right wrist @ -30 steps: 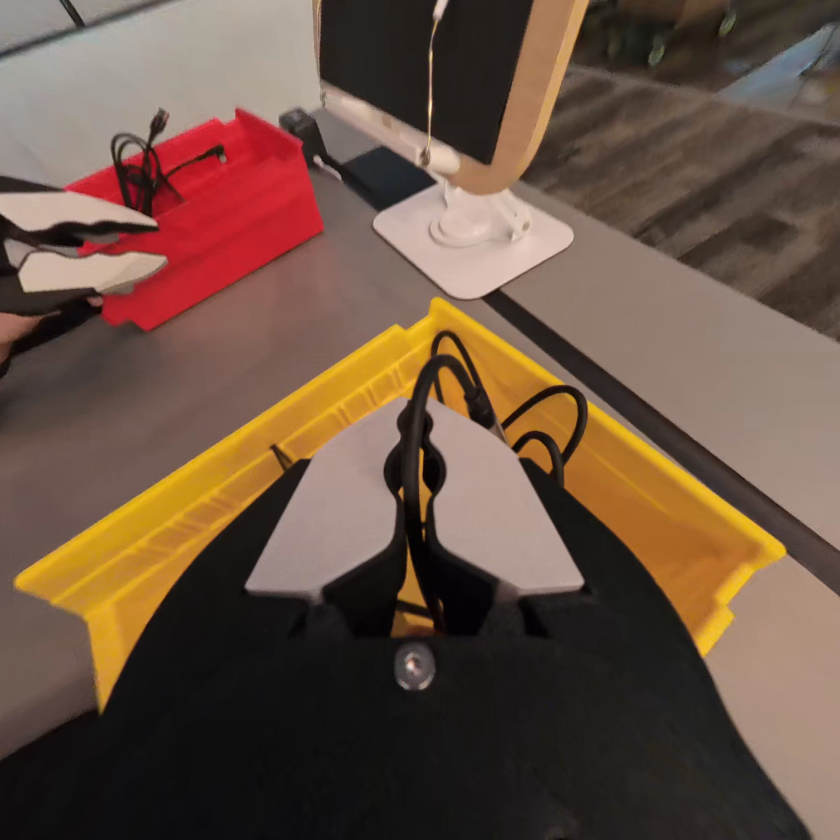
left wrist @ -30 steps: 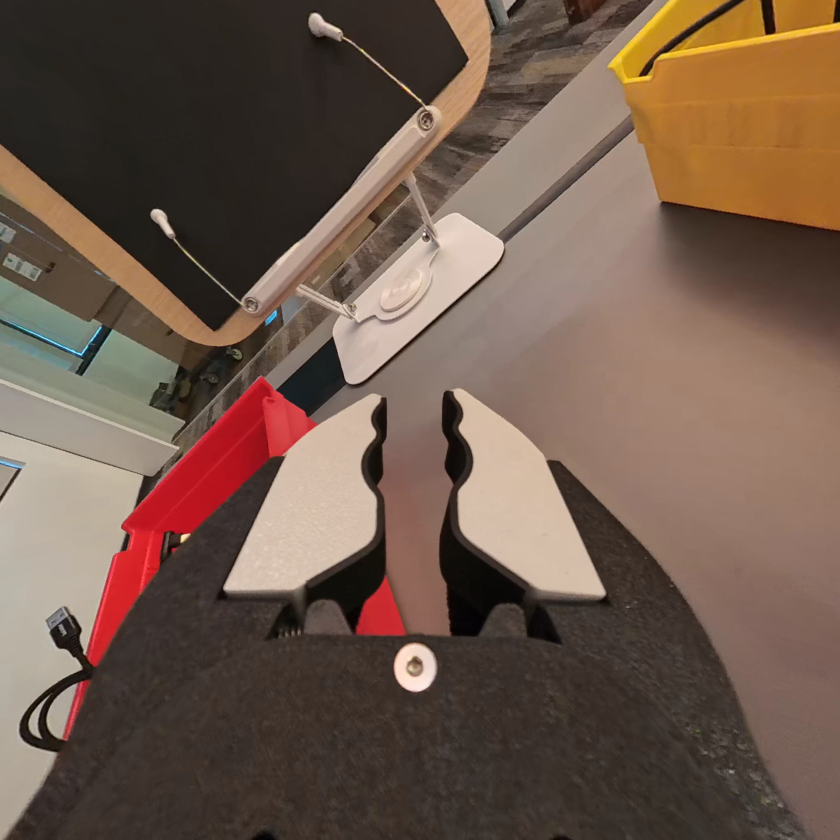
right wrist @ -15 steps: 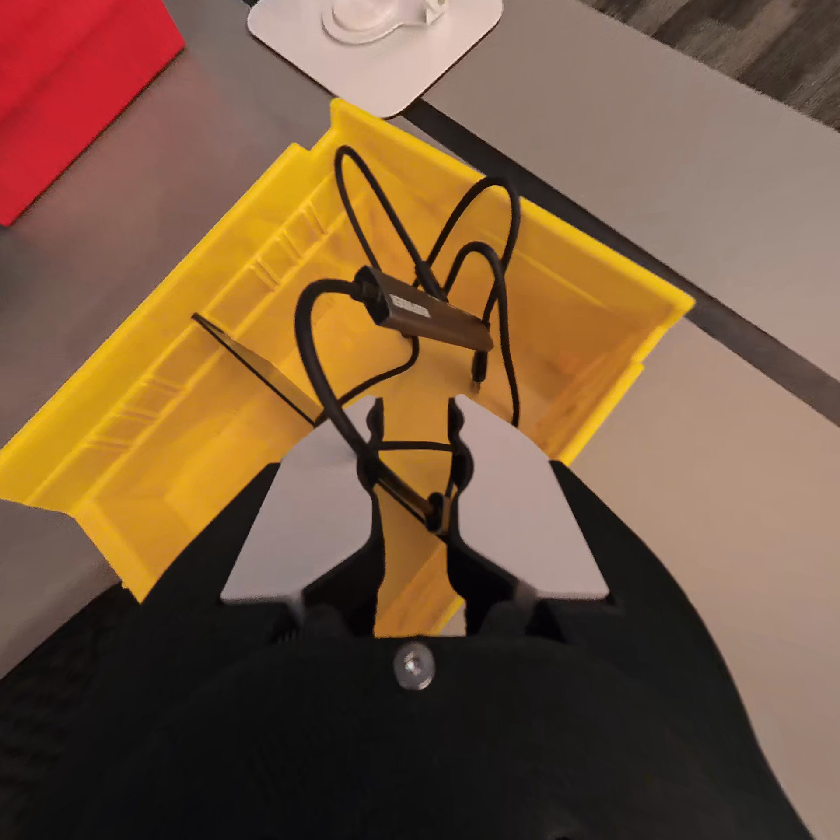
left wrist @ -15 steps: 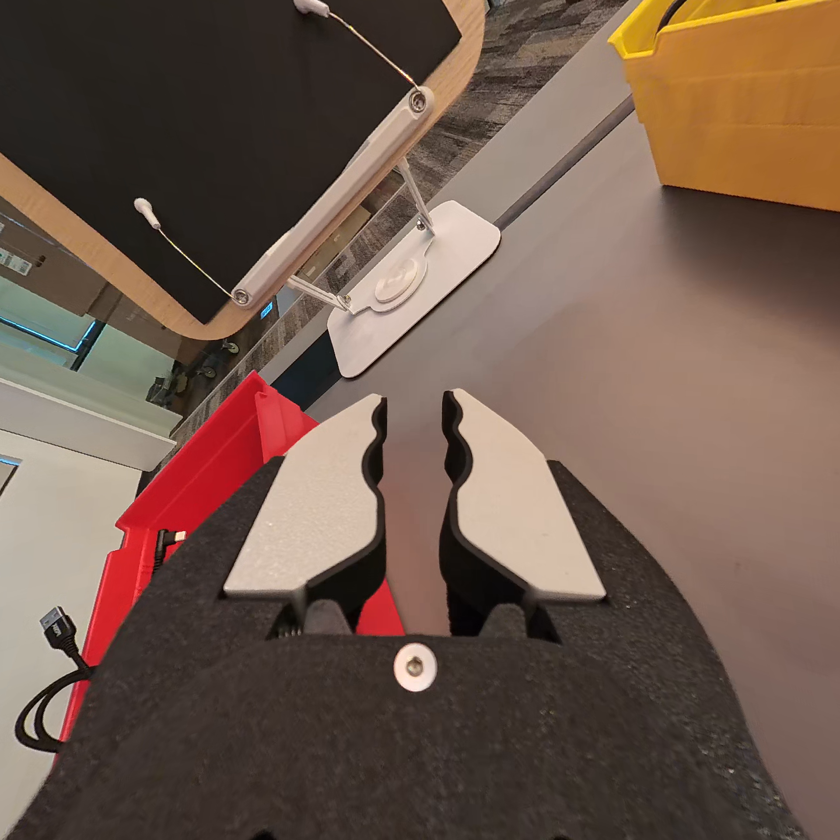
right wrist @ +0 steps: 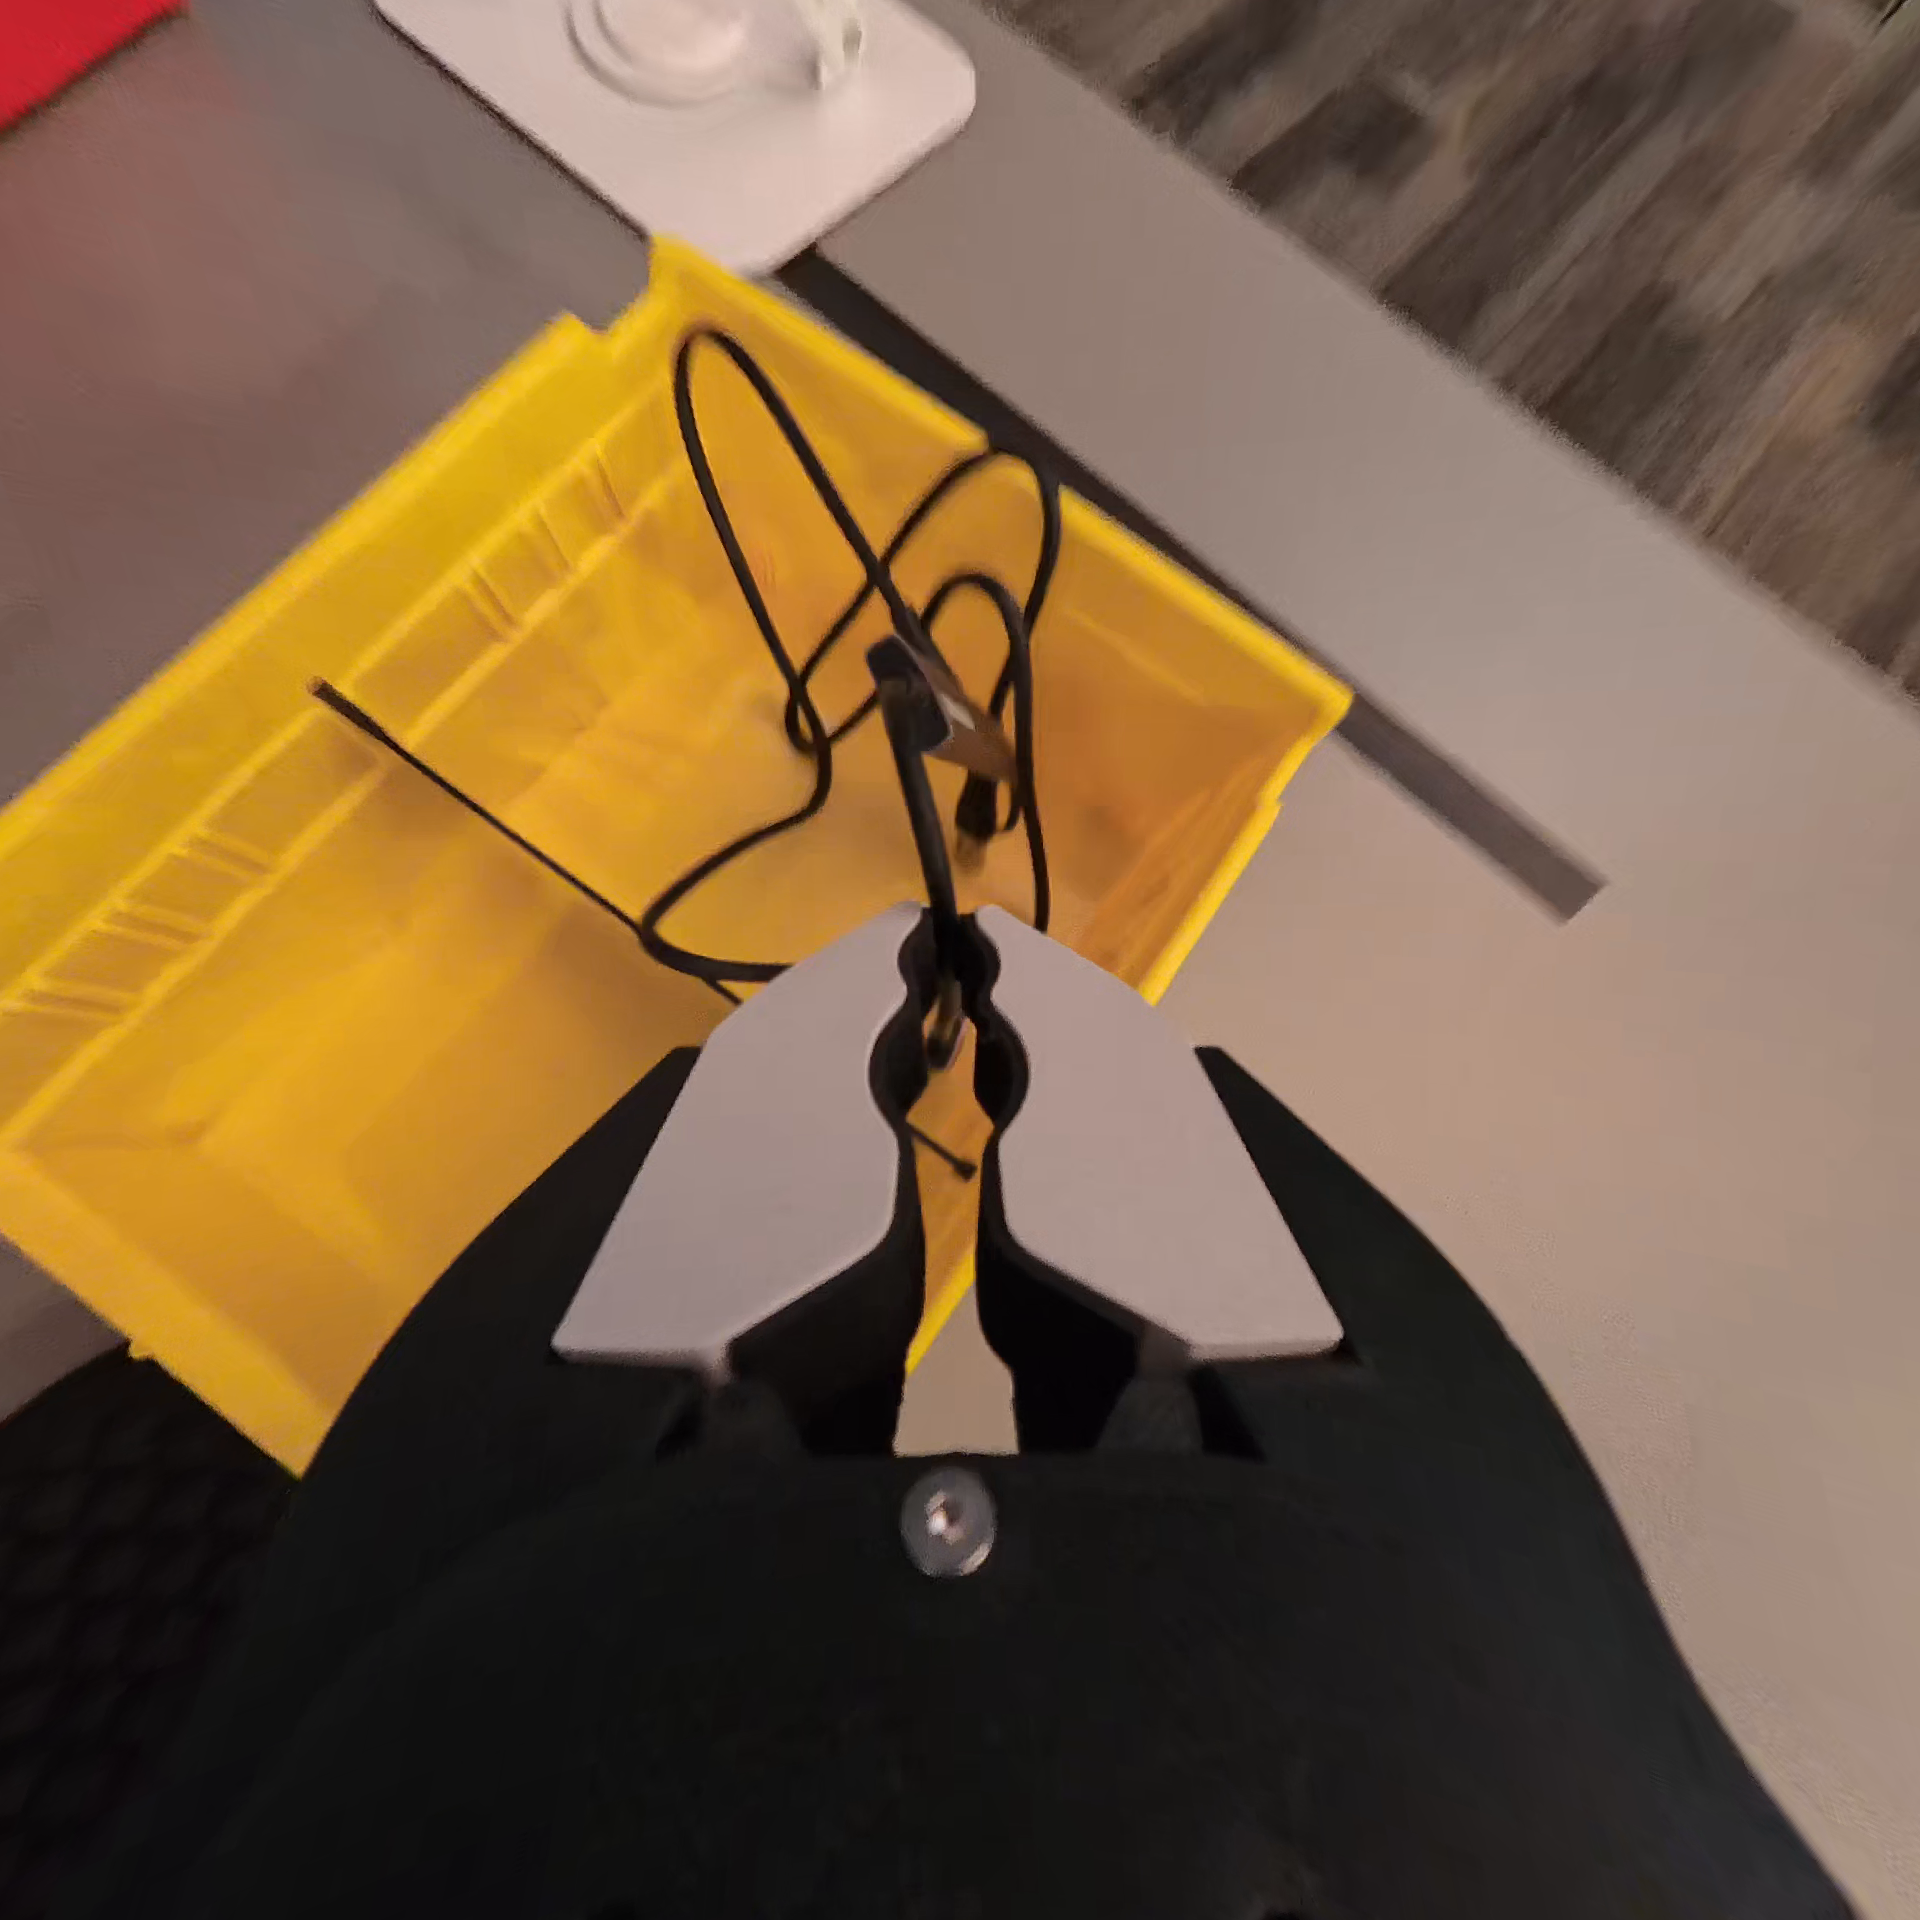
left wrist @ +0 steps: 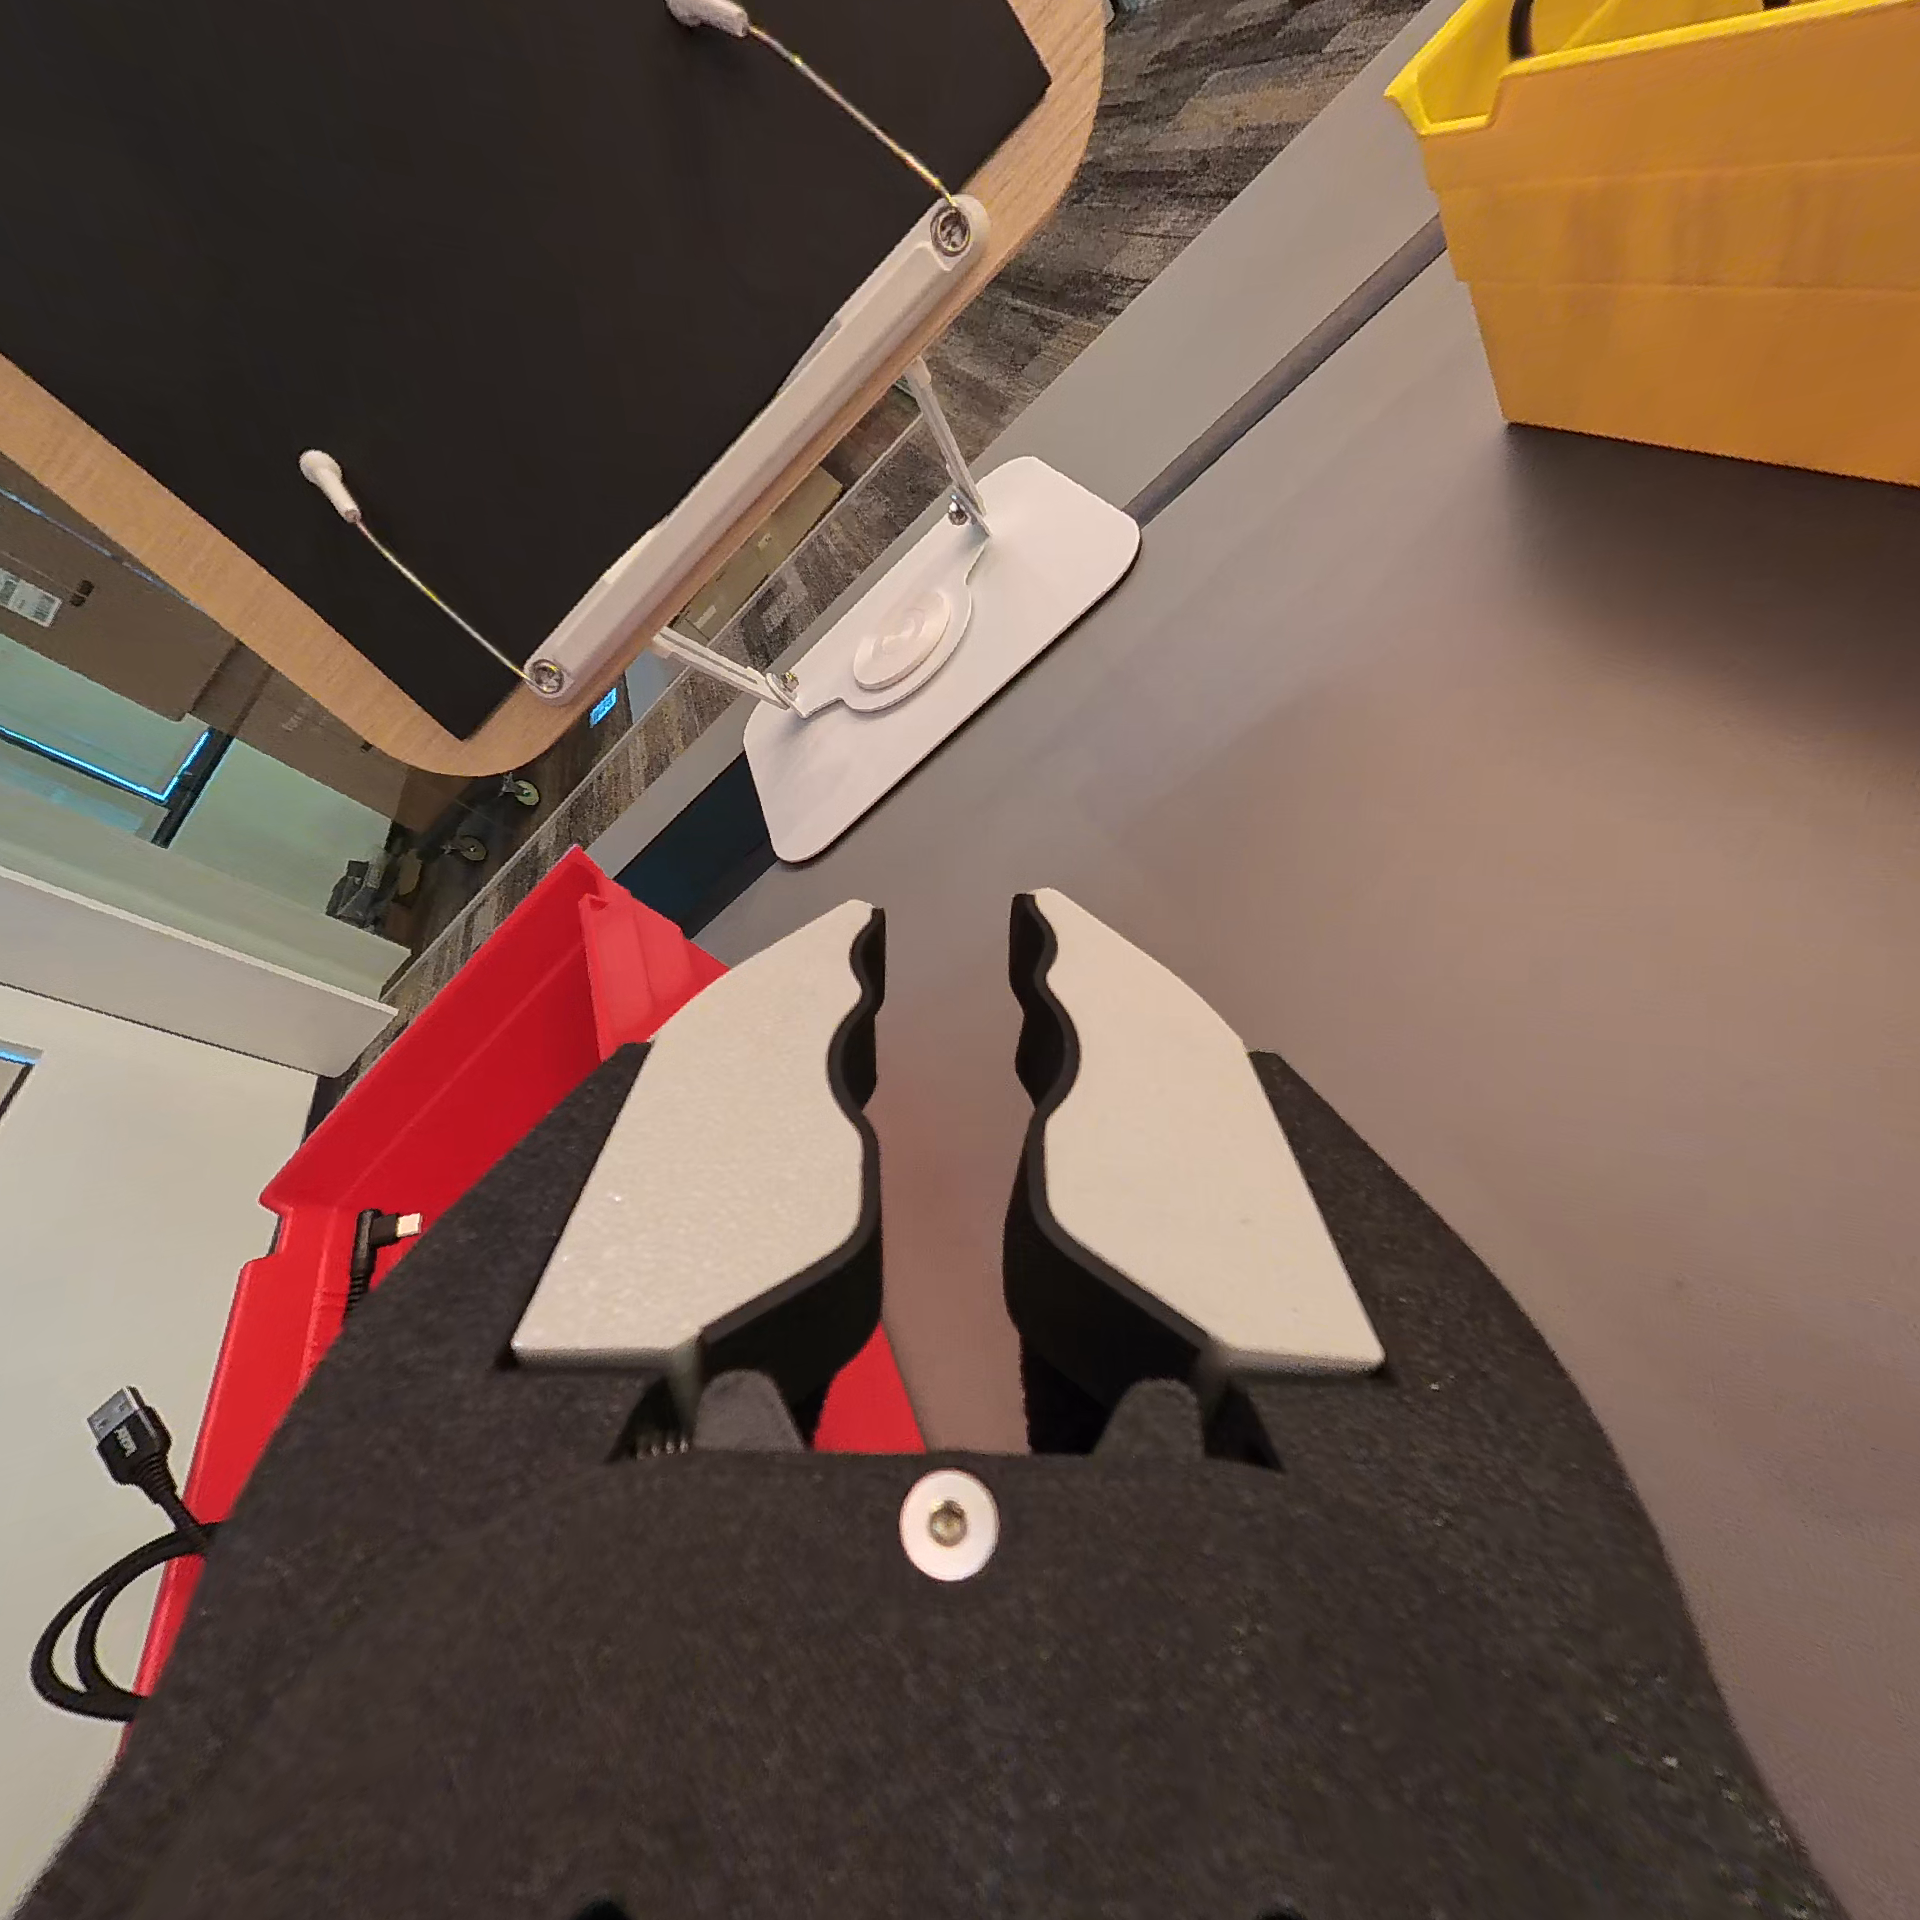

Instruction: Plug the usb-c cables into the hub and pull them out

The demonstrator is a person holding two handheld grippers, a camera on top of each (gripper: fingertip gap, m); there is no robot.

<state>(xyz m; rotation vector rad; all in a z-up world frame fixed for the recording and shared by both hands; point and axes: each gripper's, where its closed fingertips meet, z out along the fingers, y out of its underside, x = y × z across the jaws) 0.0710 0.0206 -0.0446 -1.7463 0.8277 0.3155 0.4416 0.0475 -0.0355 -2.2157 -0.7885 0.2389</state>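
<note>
On my left gripper (left wrist: 945,925) the fingers stand partly open with only bare bench (left wrist: 1455,935) between them; they grip nothing. Left of the fingers, and partly under the gripper body, sits a red bin (left wrist: 457,1101). A black cable plug (left wrist: 390,1228) pokes up inside it, and another black cable (left wrist: 125,1455) hangs over its outer wall, farther left. Ahead of the fingers and a little left stands a white stand (left wrist: 935,665) carrying a wood-edged board (left wrist: 468,260) with a black face. Far off to the right of the fingers is the wall of a yellow bin (left wrist: 1683,260).

On my right gripper (right wrist: 948,920) the fingers are almost closed and pinch a black lead (right wrist: 925,810) right at the tips; the pads press on it from both sides. The lead runs up ahead of the fingers to the hub (right wrist: 940,701), a small dark block that hangs just beyond the tips, over the yellow bin (right wrist: 260,935). Thin black cables (right wrist: 727,499) loop around the hub, from left of the fingers to ahead of them, and one plug (right wrist: 977,821) dangles just right of the lead. The view is blurred, so I cannot tell whether any cable is seated in the hub. The bin lies mostly to the left of and beneath the fingers; to their right is pale bench.
</note>
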